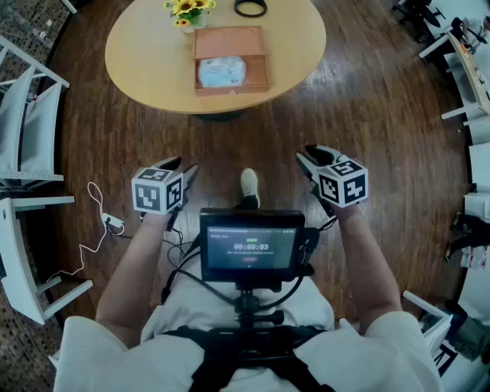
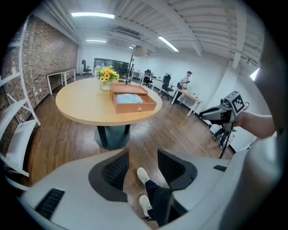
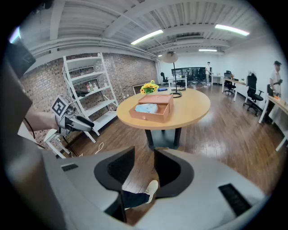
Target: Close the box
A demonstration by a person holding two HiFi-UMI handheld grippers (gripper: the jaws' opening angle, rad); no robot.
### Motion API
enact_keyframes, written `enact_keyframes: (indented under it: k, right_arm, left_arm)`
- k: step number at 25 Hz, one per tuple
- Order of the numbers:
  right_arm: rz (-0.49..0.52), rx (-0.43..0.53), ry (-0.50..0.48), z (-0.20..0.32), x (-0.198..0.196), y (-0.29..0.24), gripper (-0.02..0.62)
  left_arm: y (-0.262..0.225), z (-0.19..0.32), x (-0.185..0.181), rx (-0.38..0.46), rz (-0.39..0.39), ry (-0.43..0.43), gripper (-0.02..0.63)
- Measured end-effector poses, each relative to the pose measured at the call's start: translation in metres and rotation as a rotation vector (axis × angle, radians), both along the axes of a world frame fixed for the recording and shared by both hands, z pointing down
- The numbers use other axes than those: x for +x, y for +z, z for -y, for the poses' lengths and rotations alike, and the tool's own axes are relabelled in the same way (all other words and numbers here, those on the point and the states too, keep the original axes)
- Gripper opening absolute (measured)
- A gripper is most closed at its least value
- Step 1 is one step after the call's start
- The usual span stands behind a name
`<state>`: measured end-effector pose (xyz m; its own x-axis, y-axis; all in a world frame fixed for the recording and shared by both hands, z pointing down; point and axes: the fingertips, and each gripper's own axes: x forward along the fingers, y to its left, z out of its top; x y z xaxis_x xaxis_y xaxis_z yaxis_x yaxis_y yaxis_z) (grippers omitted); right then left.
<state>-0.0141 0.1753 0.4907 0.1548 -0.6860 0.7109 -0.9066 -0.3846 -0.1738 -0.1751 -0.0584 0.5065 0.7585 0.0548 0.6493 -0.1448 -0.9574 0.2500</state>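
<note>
A brown box (image 1: 231, 61) lies open on the round wooden table (image 1: 145, 53), its lid (image 1: 228, 40) folded back and a pale blue-white packet (image 1: 222, 71) inside. Both gripper views see the same box (image 2: 132, 102) (image 3: 153, 110) well ahead. My left gripper (image 1: 180, 168) and right gripper (image 1: 310, 158) hang over the floor in front of the table, far short of the box, one to each side of a shoe. The left gripper (image 2: 143, 164) is open with nothing between its pads. The right gripper (image 3: 144, 167) is open and empty too.
Yellow flowers in a vase (image 1: 187, 11) and a black ring (image 1: 250, 8) stand at the table's far side. White shelving (image 1: 23, 130) lines the left, with a white cable (image 1: 92, 230) on the floor. Desks and chairs (image 1: 459, 53) fill the right. A monitor (image 1: 251, 245) sits at my chest.
</note>
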Motion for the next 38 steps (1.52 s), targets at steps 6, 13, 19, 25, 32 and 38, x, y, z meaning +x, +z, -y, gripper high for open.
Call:
enact_keyframes:
  k: [6, 13, 19, 25, 32, 38]
  right_arm:
    - [0.015, 0.008, -0.106, 0.045, 0.065, -0.009, 0.144]
    - [0.023, -0.018, -0.286, 0.11, 0.144, -0.021, 0.144]
    - [-0.008, -0.053, -0.466, 0.18, 0.2, -0.025, 0.121]
    - [-0.018, -0.067, -0.655, 0.242, 0.219, -0.011, 0.047]
    - [0.012, -0.129, -0.899, 0.301, 0.241, 0.023, 0.002]
    - [-0.023, -0.185, -1.068, 0.335, 0.242, 0.041, 0.002]
  left_arm:
    - [0.004, 0.018, 0.059, -0.033, -0.021, -0.034, 0.207]
    - [0.01, 0.038, 0.118, -0.07, -0.029, -0.113, 0.207]
    - [0.008, 0.054, 0.167, -0.079, -0.026, -0.17, 0.207]
    - [0.011, 0.057, 0.179, -0.082, -0.046, -0.269, 0.207]
    - [0.013, 0.059, 0.187, -0.111, -0.062, -0.534, 0.207]
    - [0.023, 0.064, 0.199, -0.115, -0.097, -0.625, 0.207]
